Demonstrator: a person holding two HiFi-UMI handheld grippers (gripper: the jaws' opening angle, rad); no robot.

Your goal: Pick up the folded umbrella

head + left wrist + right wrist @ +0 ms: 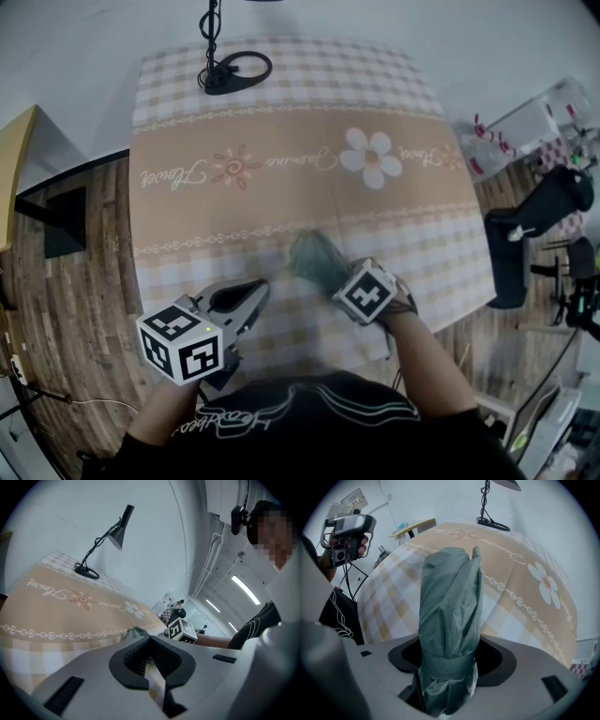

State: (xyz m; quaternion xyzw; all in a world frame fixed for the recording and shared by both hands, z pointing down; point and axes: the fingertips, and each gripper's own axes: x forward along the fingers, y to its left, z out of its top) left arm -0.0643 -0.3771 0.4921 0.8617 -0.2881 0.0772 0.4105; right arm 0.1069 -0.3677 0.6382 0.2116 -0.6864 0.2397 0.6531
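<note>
The folded umbrella (450,620) is dark green, wrapped with its strap, and points away from me over the checked tablecloth (393,597). My right gripper (447,672) is shut on it near the strap end. In the head view the umbrella (315,257) looks blurred just beyond the right gripper (345,274) and its marker cube (366,292). My left gripper (246,292) sits at the near left of the table, apart from the umbrella, shut with nothing in it. The left gripper view shows its jaws (149,660) nearly together, with the umbrella (135,632) beyond them.
A black desk lamp (230,70) stands at the far left of the table (309,112). A black chair (534,225) and equipment stand to the right on the wooden floor. A hand holding a camera device (344,536) shows at left in the right gripper view.
</note>
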